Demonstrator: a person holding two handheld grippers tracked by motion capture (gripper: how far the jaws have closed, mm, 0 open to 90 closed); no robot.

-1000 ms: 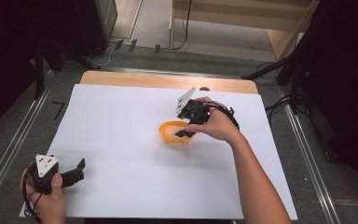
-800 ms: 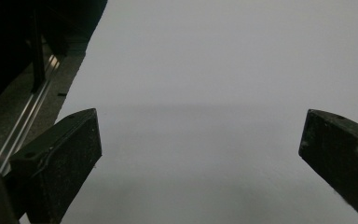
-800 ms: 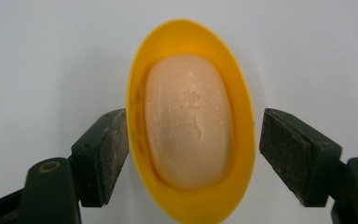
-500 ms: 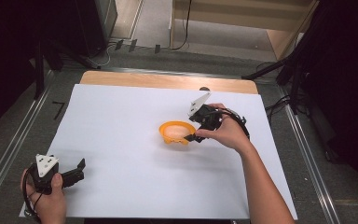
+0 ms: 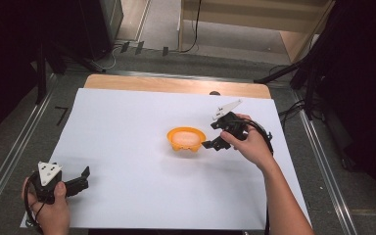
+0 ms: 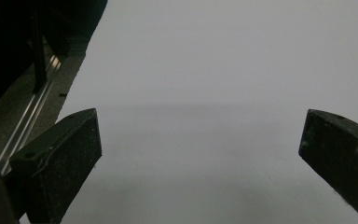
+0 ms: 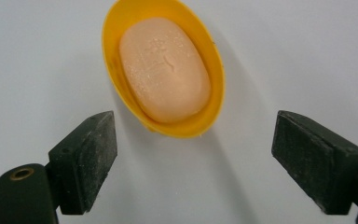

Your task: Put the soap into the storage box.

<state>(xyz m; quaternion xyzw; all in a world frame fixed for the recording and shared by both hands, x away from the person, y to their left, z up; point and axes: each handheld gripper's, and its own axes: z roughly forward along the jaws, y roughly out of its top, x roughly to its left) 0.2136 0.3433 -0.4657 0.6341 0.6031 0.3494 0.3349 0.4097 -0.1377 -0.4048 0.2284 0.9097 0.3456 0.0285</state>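
Observation:
An oval yellow-orange soap dish point(image 5: 186, 139) point(image 7: 121, 28) sits on the white sheet near the table's middle, with a peach bar of soap point(image 7: 164, 70) lying in it. My right gripper point(image 5: 215, 135) point(image 7: 193, 161) is just to the dish's right, open, its jaws wide apart and short of the dish's near end with nothing between them. My left gripper point(image 5: 81, 178) point(image 6: 200, 154) rests at the front left corner of the sheet, held in a hand, open over bare white paper.
A large white sheet point(image 5: 127, 147) covers the wooden table point(image 5: 176, 84). Metal rails point(image 5: 10, 161) run along both sides. Dark equipment and cables point(image 5: 293, 107) lie beyond the table's right edge and at the back.
My right gripper has drawn back to the right from the dish, which has come to rest on the sheet. The left gripper has stayed put.

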